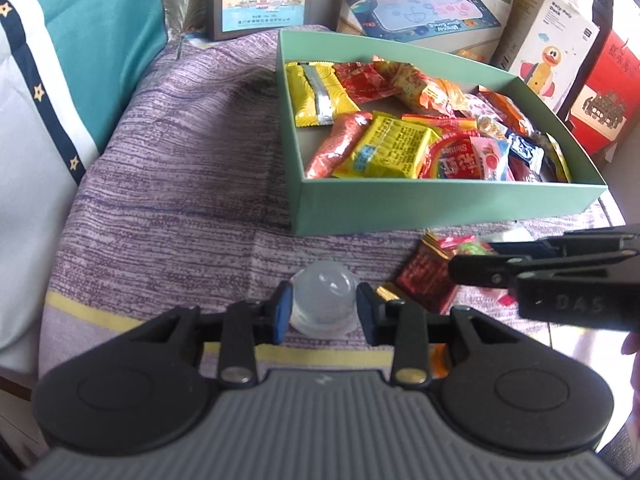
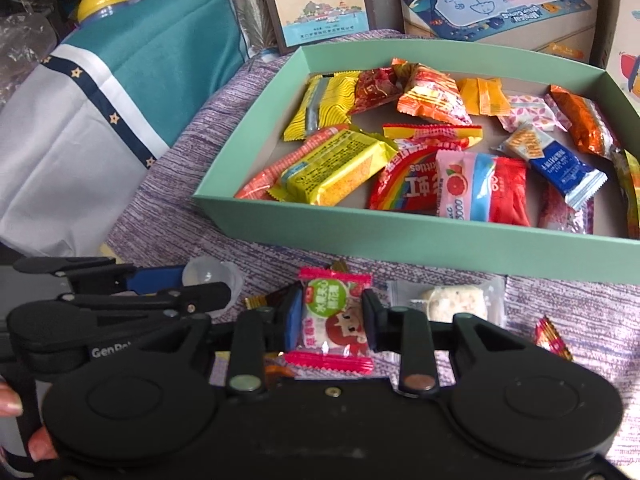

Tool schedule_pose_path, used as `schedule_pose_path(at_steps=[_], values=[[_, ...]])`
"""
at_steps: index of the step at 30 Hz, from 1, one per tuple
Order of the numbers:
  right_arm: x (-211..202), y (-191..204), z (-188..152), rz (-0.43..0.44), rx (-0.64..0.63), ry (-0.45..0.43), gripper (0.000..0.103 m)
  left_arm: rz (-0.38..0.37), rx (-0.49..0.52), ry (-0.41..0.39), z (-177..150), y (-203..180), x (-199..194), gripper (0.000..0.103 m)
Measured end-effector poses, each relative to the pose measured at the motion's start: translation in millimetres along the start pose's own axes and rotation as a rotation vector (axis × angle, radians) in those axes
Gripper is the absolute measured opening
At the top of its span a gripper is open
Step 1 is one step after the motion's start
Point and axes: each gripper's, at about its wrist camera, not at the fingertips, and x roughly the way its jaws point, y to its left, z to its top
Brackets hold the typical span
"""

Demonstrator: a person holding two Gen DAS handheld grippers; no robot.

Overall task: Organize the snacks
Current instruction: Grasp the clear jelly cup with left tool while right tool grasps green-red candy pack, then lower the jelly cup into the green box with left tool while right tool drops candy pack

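Observation:
A green box (image 1: pixel 440 208) (image 2: pixel 400 236) holds several wrapped snacks on a purple cloth. My left gripper (image 1: pixel 323 312) has its blue pads on both sides of a clear jelly cup (image 1: pixel 323 300) that rests on the cloth in front of the box; the cup also shows in the right wrist view (image 2: pixel 212 276). My right gripper (image 2: pixel 331 320) is shut on a pink-edged candy packet (image 2: pixel 332 320) with a cartoon face, just in front of the box's near wall. The right gripper shows from the side in the left wrist view (image 1: pixel 476 260).
Loose snacks lie on the cloth before the box: a white rice cake packet (image 2: pixel 444 300), a red foil packet (image 1: pixel 428 280) and a small red one (image 2: pixel 554 338). Cartons (image 1: pixel 420 4) stand behind the box. A teal and white cushion (image 1: pixel 60 80) lies left.

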Motion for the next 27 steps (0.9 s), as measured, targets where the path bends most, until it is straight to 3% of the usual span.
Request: schedule_pose_path(at_steps=[7,13,18,27], values=[[-31.5,-13.9,-1.0,0.025,0.052,-0.041,0.03,-0.017,-0.007,-0.03,-0.5,-1.7,-23.9,0.034],[-57.7,-25.6,21.9,0.04,0.102,-0.122,0.03,-0.011,0.011,-0.123,32.7,-3.2,-43.5,0.034],[-55.4,-33.6,48.6,0.037,0.133,-0.152,0.03,-0.005,0.008,-0.149,68.0,-5.4,-32.7,0.034],[-18.9,-45.3,75.8,0.03,0.17,-0.119,0.03,0.007,0.028,-0.123,112.6,-7.2,11.2,0.034]])
